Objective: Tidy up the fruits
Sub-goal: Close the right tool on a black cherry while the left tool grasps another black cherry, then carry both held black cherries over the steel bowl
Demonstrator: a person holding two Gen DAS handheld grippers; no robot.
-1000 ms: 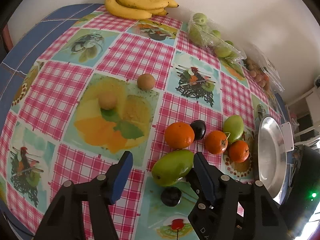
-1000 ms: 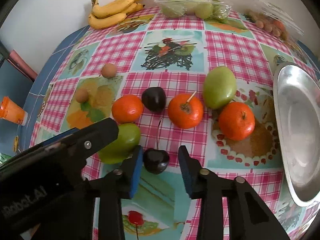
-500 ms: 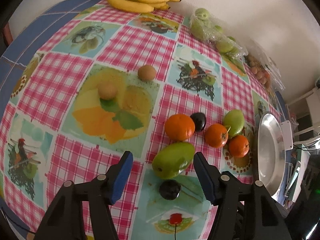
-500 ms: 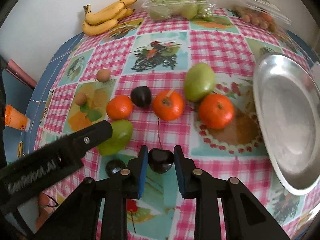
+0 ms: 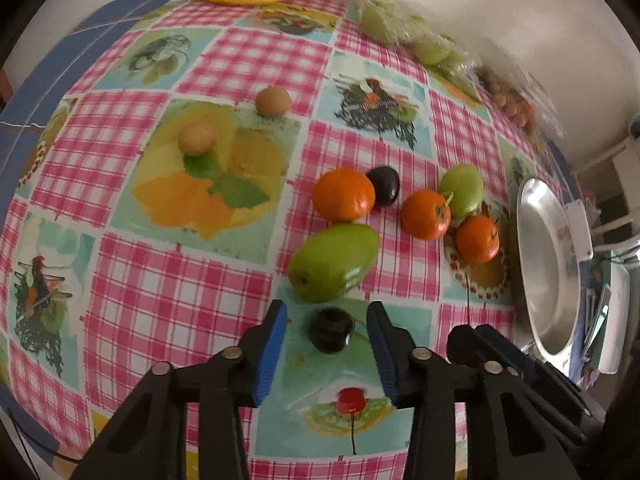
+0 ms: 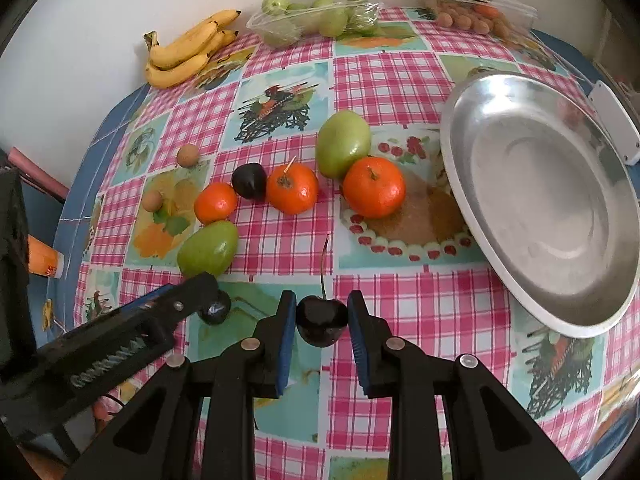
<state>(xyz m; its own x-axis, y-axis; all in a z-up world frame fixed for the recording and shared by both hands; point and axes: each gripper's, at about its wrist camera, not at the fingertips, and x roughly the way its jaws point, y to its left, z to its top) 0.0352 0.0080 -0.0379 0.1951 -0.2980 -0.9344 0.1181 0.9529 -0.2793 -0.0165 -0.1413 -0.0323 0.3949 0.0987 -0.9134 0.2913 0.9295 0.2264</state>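
My right gripper is shut on a dark cherry with a long stem, held just above the checked tablecloth. In the left wrist view my left gripper points down over a second dark cherry lying on the cloth. Its jaws are closing, the cherry sits between the blue pads, and a small gap shows on each side. A silver plate lies to the right. Behind the cherries sit a green mango, three oranges, a dark plum and another green mango.
Bananas, a bag of green fruit and a pack of small brown fruit line the wall. Two small brown fruits sit on the left. The table edge runs along the left, with an orange cup beyond it.
My right gripper closed on the stemmed cherry and carried it up and to the right. My left gripper came over the other cherry and its jaws narrowed around it.
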